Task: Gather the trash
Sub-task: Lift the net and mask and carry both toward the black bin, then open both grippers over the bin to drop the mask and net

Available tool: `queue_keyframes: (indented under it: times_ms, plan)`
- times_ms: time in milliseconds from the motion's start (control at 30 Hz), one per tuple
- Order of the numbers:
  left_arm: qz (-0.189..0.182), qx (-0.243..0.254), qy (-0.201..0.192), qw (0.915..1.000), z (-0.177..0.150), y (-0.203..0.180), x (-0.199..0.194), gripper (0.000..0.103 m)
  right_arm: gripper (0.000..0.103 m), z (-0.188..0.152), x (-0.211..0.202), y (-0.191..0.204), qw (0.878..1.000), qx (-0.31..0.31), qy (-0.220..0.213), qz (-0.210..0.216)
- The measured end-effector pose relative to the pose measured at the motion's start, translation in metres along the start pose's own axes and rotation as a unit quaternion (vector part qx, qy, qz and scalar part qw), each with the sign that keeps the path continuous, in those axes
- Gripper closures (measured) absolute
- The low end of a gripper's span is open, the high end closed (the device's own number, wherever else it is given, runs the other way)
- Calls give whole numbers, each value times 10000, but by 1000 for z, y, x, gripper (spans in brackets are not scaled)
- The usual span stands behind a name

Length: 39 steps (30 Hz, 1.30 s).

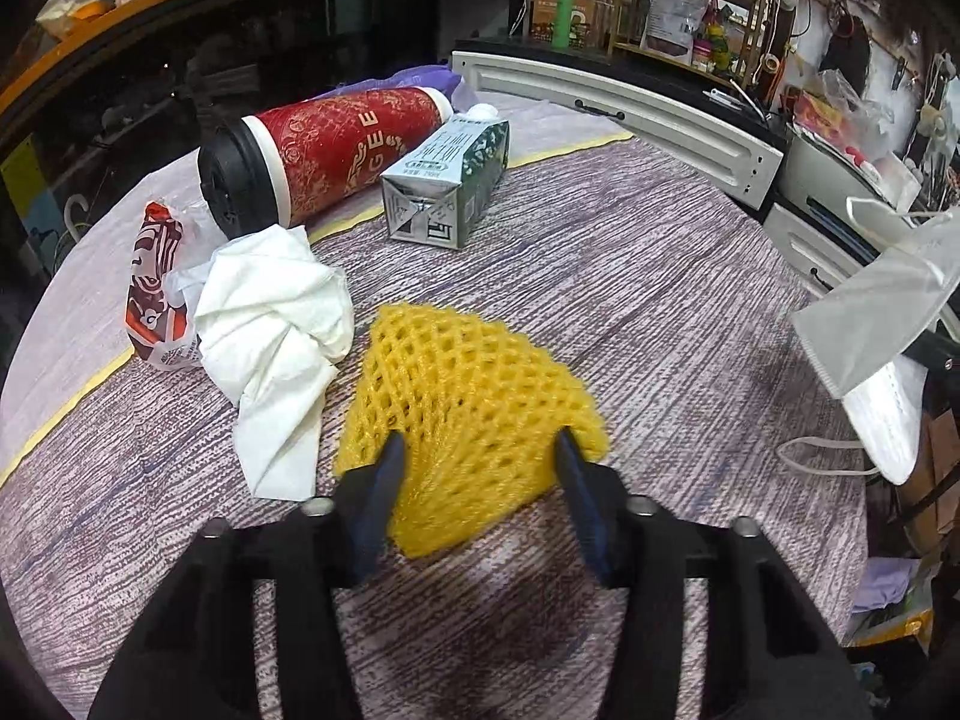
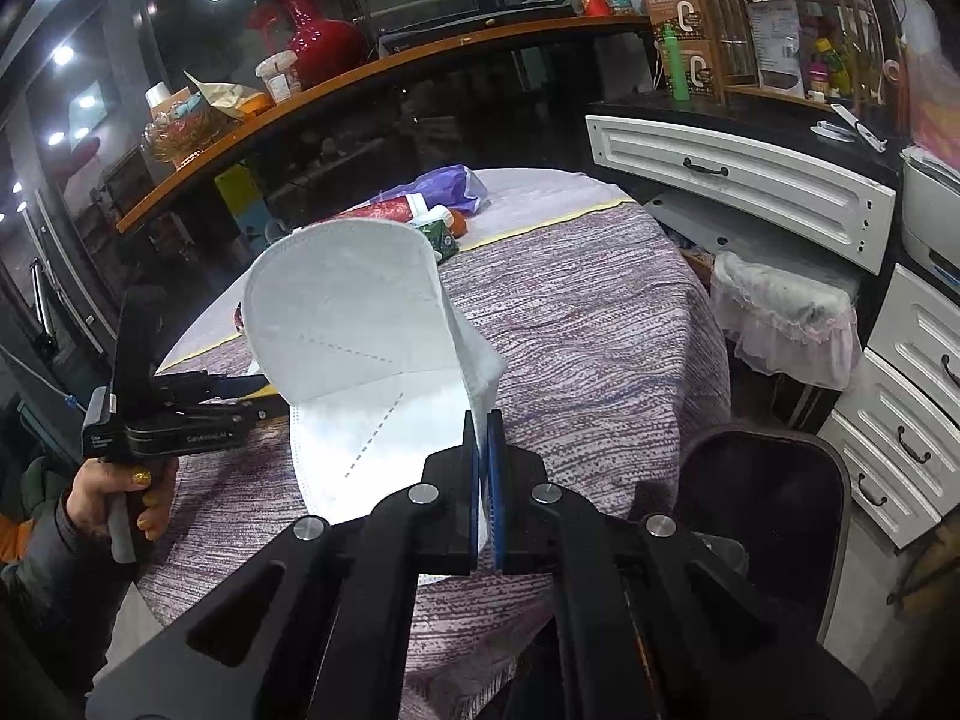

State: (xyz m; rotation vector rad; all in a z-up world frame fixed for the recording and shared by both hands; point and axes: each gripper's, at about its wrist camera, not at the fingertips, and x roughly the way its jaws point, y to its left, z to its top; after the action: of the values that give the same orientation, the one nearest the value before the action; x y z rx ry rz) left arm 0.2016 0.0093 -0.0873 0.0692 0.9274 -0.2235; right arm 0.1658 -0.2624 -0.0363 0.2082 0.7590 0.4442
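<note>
With the right gripper (image 2: 483,420) clenched on the white face mask (image 2: 354,348), we close the released left gripper (image 1: 477,450) squarely on the yellow foam net (image 1: 474,402), which lies at 4 o'clock from the crumpled tissue (image 1: 276,324), without snagging the tablecloth (image 1: 660,300).

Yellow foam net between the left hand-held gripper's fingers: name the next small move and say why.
Probably close the left hand-held gripper on the yellow foam net. Its fingers straddle the net's near edge on the tablecloth, but whether they press it is unclear. The right hand-held gripper is shut on the white face mask.
</note>
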Motion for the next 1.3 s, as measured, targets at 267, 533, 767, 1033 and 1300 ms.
queue_keyframes:
  times_ms: [267, 533, 767, 1033, 1300]
  plan:
    - [-427, -212, -284, 9985, -13, -17, -28, 92, 100, -8, -13, -8, 9999, 91, -119, -48]
    - [-962, -274, -703, 9925, -21, -49, -64, 92, 100, -26, -37, -22, 9993, 216, -218, -194]
    - [-1324, 217, -1017, 9857, -16, -112, -76, 92, 100, -41, -65, -51, 9970, 388, -386, -544]
    - [-1687, 700, -1025, 9778, -4, -178, -68, 92, 100, -61, -82, -91, 9914, 618, -380, -1084]
    - [-1880, 990, -927, 9728, 6, -221, -55, 92, 100, -79, -69, -128, 9848, 920, -104, -1473]
